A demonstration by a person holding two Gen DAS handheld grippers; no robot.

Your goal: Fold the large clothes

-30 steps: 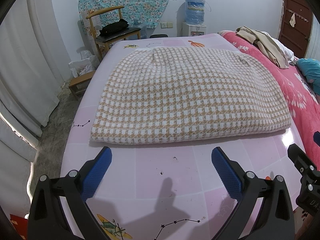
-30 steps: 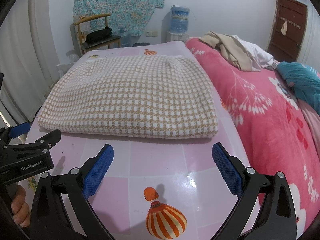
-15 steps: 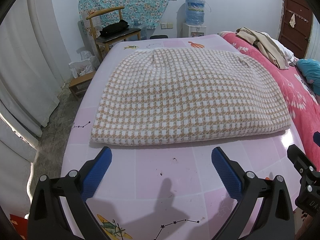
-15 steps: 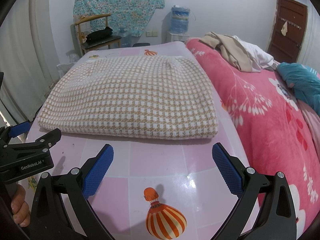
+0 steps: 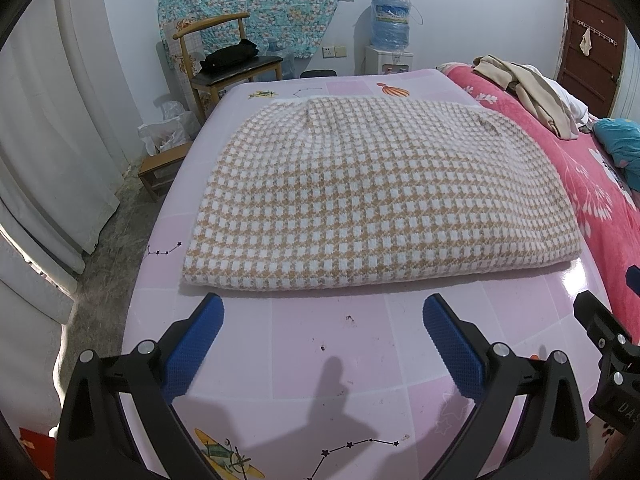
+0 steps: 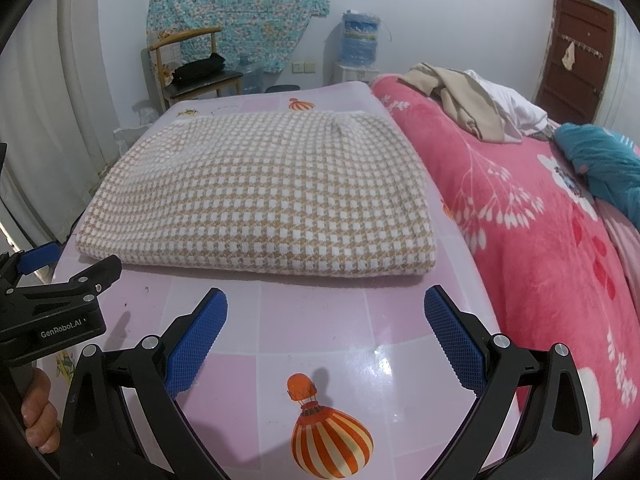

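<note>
Left wrist view: the folded houndstooth sweater (image 5: 380,196) lies on the pink table (image 5: 360,344), unmoved since earlier; the left gripper (image 5: 322,344) hovers just before it, jaws spread, empty.

Right wrist view: the right gripper (image 6: 326,340) likewise (nothing shifted), agape before the sweater (image 6: 264,196).

Counted from both wrist views:
- One folded checked garment (image 5: 376,204) on the pink table (image 5: 320,340).
- Two grippers: left gripper (image 5: 322,340), right gripper (image 6: 325,330), each with two blue pads, four in all.
- One wooden chair (image 5: 224,64).
- One water jug (image 5: 390,20).
- One brown door (image 6: 576,52).
- Two balloon prints on the table in the right view, near (image 6: 328,436) and far (image 6: 301,105).
- One hand (image 6: 38,416).
</note>
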